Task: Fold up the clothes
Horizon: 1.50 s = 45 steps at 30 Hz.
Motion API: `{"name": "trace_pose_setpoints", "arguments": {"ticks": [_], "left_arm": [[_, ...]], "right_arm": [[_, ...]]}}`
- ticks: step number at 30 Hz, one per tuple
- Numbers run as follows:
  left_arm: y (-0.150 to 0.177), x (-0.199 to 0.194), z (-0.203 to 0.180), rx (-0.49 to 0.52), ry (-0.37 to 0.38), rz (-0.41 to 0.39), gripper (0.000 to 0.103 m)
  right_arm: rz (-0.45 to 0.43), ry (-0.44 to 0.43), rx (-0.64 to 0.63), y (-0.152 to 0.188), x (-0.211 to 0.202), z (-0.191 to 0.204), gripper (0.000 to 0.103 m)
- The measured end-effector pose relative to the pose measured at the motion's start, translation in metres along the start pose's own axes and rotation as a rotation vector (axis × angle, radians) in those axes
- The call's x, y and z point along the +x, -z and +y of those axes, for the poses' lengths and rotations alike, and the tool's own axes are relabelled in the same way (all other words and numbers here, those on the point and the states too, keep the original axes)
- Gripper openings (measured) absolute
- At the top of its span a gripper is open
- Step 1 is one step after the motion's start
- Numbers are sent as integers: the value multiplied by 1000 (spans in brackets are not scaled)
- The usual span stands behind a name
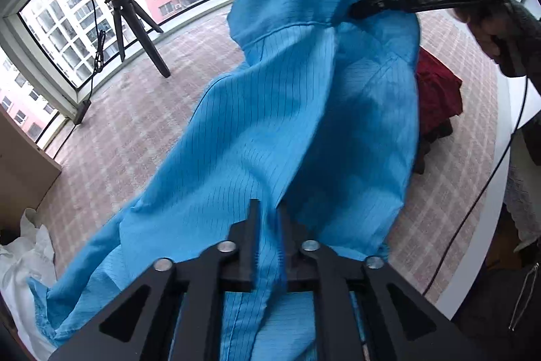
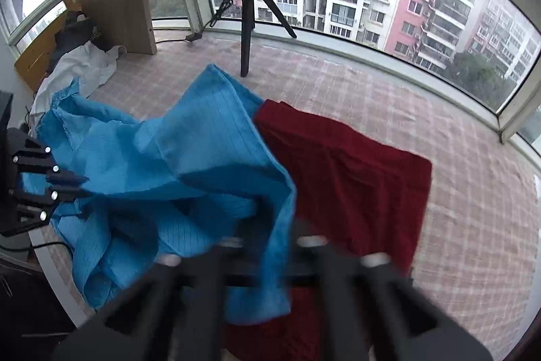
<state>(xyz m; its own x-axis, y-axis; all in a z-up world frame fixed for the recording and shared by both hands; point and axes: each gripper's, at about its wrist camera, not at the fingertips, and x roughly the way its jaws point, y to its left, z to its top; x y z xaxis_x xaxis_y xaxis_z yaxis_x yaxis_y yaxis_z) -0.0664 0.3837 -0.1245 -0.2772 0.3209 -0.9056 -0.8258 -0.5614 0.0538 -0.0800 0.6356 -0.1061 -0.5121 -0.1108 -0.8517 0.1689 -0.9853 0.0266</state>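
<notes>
In the left wrist view, the left gripper [image 1: 268, 208] is seen at 6 o'clock with its two black fingers closed on a fold of the blue garment [image 1: 287, 124]; a strip of the cloth passes between them and runs down toward the camera. From there the blue garment is stretched upward to 1 o'clock, where the right gripper [image 1: 355, 10] is clamped on its seam, and part of a hand [image 1: 487, 29] in a grey sleeve is visible behind that tool. This far grip is shown clearly only in this view. In the right wrist view the right gripper [image 2: 274, 225] is blurred at 6 o'clock, so its fingers cannot be read well there, but the blue garment [image 2: 189, 158] is seen hanging over them and bunched on the checked table cover [image 2: 473, 192]. The left gripper [image 2: 81, 188] appears at 9 o'clock, pinched on the edge of the cloth. A red garment [image 2: 355, 175] is spread flat at the centre right, partly under the blue one; in the left view only a small part of it [image 1: 439, 97] is visible at 3 o'clock. A black tripod [image 2: 247, 22] stands at 12 o'clock before the window, and white cloth [image 2: 84, 66] lies at 10 o'clock.
</notes>
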Motion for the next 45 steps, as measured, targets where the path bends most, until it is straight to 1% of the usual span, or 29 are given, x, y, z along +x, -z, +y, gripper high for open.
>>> {"name": "trace_pose_setpoints", "arguments": {"ticks": [3, 5, 7, 9, 10, 13, 15, 16, 17, 18, 19, 21, 24, 26, 29, 33, 34, 35, 38, 40, 42, 43, 45], "left_arm": [[3, 6, -2, 25, 4, 21, 13], [4, 10, -4, 28, 28, 34, 17], [5, 12, -8, 38, 20, 34, 29], [5, 20, -10, 60, -24, 44, 28], [5, 24, -9, 53, -22, 52, 28], [4, 29, -4, 21, 5, 45, 29], [4, 32, -3, 31, -29, 36, 29], [3, 35, -2, 30, -31, 38, 27], [3, 37, 1, 19, -17, 38, 23], [3, 38, 5, 5, -2, 37, 9], [2, 37, 10, -21, 16, 32, 2], [1, 30, 20, -67, 44, 14, 2], [0, 6, 29, -90, 67, -28, 1], [-2, -16, 30, -97, 112, -54, 1], [-3, -47, 13, -38, 129, -109, 1], [1, -44, -24, 18, 217, -92, 2], [2, -35, -34, 38, 215, -75, 3], [3, -27, -43, 55, 206, -61, 7], [3, -10, -56, 63, 113, -46, 14], [4, -13, -58, 42, 81, -63, 24], [4, -16, -61, 26, 47, -78, 28], [3, -13, -63, 37, 24, -81, 32], [0, -7, -68, 59, -21, -87, 35]], "right_arm": [[-40, -4, 10, -5, -7, 4, 1], [-81, -5, 39, -10, -18, 2, 1], [-117, -10, 58, -17, -29, 1, 1], [-143, -15, 66, -24, -40, 1, 1], [-148, -20, 68, -26, -43, 1, 1], [-153, -23, 72, -31, -50, 0, 1], [-154, -24, 71, -34, -51, 2, 1], [-155, -31, 73, -34, -52, 3, 1], [-156, -35, 73, -34, -53, 3, 1], [-156, -35, 74, -34, -53, 3, 1], [-157, -31, 73, -34, -53, 3, 1], [-157, -22, 72, -34, -53, 3, 1], [-171, -19, 86, -34, -55, -1, 1], [-183, -18, 98, -34, -59, -5, 1], [-194, -22, 114, -36, -63, -11, 1], [-198, -20, 122, -38, -64, -13, 1], [-199, -19, 123, -38, -64, -13, 1], [-199, -22, 125, -38, -64, -13, 1], [-196, -24, 123, -36, -63, -10, 1], [-195, -25, 120, -37, -64, -8, 1], [-200, -32, 122, -38, -66, -8, 1], [-204, -36, 125, -39, -67, -8, 1], [-216, -46, 134, -41, -71, -8, 1]]}}
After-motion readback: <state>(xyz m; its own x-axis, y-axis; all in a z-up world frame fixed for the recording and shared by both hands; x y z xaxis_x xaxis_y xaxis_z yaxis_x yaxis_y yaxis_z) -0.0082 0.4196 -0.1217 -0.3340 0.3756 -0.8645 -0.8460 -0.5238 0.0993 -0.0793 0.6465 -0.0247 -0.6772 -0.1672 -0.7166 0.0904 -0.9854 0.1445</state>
